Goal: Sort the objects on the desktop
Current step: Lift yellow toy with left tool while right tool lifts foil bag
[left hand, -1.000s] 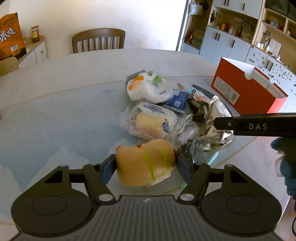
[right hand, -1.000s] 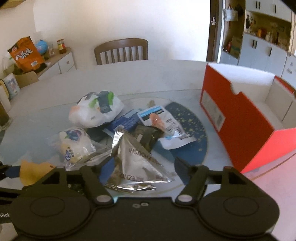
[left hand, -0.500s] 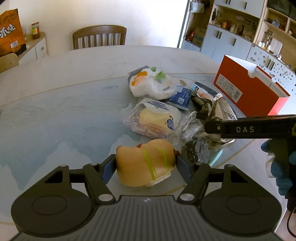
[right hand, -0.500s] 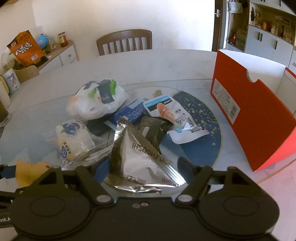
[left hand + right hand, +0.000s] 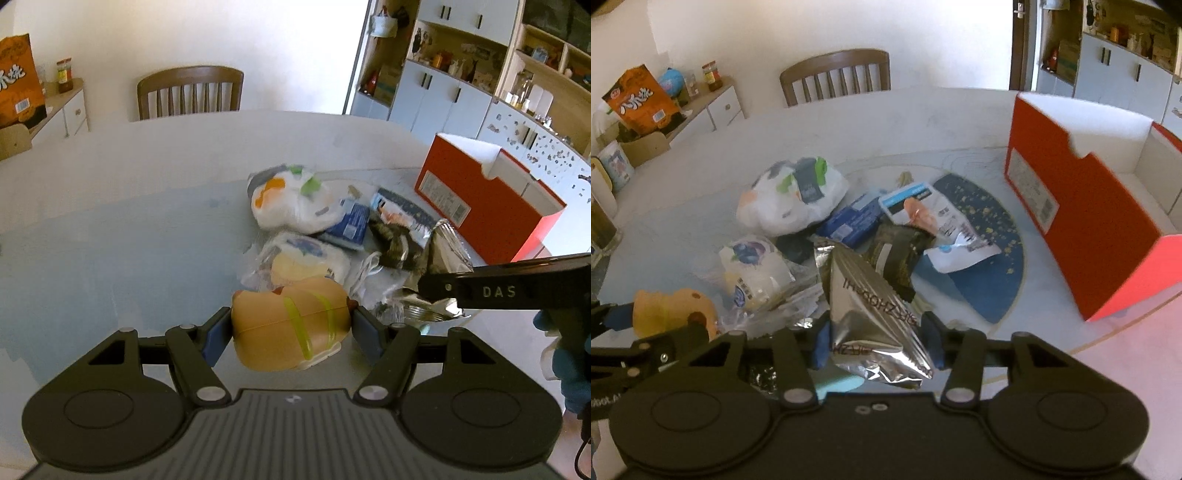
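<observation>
Pinching a silver foil packet [image 5: 875, 317] now in the right gripper [image 5: 877, 345], pads closed against both sides of it; a second ago spread wide around the same packet, half a second ago narrower but apart from it. Raised a little too, going by the packet hanging clear of the heap at lower centre of the right view. No change in the left gripper [image 5: 291, 326]: clamped as before on the tan hot-dog toy [image 5: 291, 325], low centre of the left view, just off the desk [image 5: 110, 221]. Both held things near the pile of snack bags [image 5: 792, 201] mid-frame; red box [image 5: 1082, 236] open at the right edge, well apart from them. Probably the grasp step finished on both sides, carry to the box likely next. Thin, crinkly foil, so some risk of slipping out.
</observation>
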Demonstrator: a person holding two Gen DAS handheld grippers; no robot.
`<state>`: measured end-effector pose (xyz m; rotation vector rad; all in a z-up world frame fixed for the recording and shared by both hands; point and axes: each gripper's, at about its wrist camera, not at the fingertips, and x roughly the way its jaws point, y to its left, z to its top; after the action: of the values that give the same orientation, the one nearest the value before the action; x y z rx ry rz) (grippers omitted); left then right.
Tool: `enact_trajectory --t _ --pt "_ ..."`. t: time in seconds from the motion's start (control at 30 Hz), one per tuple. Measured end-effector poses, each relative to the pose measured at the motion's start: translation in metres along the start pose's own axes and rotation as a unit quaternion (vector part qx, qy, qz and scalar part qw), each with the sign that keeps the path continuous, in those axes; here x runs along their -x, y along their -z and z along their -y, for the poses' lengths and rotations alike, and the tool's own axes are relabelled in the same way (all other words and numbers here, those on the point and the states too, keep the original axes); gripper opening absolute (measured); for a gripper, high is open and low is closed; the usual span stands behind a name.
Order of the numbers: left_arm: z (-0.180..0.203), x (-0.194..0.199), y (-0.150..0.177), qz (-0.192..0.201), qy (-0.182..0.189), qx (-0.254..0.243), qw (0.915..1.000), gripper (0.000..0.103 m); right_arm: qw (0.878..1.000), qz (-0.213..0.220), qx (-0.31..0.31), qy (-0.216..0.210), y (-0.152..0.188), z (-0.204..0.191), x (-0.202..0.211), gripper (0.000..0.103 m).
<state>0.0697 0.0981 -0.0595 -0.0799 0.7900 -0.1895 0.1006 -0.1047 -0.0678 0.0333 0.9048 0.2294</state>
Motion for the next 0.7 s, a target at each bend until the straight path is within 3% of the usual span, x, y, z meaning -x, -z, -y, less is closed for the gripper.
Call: enact_trajectory --t 0.37,0.7 --pt "0.021 0.021 -0.025 0.021 0.039 -0.019 0.9988 0.069 0.999 0.033 -0.029 0.005 -0.013 0.012 0.05 0.05" --pt "0.053 0.032 -0.046 0.036 0.049 -0.028 0.9978 0.069 0.997 0.06 -0.045 -0.008 -0.021 0.045 0.081 0.05"
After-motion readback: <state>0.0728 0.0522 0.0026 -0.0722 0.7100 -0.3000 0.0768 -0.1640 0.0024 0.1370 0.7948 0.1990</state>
